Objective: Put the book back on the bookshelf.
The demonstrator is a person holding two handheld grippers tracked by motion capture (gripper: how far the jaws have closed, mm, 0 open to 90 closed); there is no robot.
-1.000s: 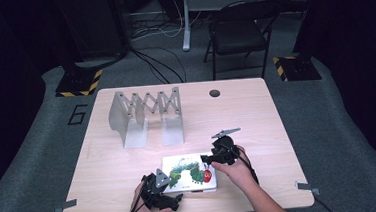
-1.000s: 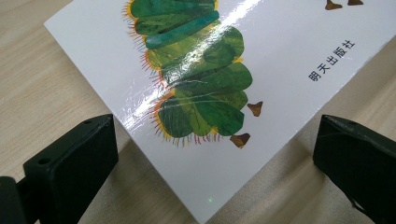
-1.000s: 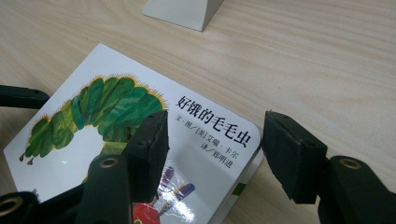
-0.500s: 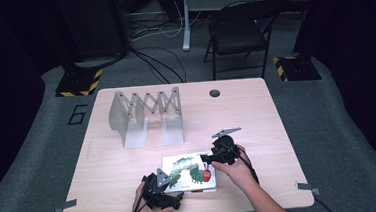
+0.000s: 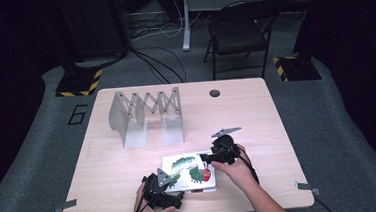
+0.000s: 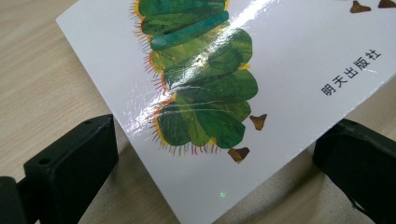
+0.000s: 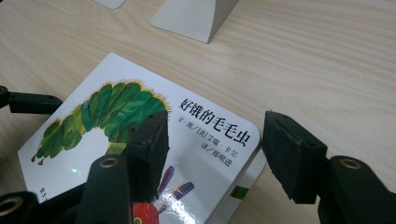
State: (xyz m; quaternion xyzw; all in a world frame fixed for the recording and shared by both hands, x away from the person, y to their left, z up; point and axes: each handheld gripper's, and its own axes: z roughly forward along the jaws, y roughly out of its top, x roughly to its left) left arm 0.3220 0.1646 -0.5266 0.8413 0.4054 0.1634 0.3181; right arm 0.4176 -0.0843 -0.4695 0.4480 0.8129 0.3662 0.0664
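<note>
A white picture book (image 5: 186, 171) with a green caterpillar on its cover lies flat near the table's front edge. My left gripper (image 5: 167, 180) is at the book's near left corner. In the left gripper view that book corner (image 6: 205, 93) sits between the two wide-apart jaws of the left gripper (image 6: 219, 135), and I see no squeeze on it. My right gripper (image 5: 207, 157) is at the book's right end. In the right gripper view, the right gripper (image 7: 217, 133) stands open: one jaw is over the cover (image 7: 107, 112), the other is off the book's edge, above bare table.
A grey metal expanding rack (image 5: 146, 116) stands at the back left of the wooden table (image 5: 257, 121); one of its feet (image 7: 194, 14) lies just beyond the book. A round cable hole (image 5: 214, 92) is near the far edge. A folding chair (image 5: 238, 32) stands behind the table.
</note>
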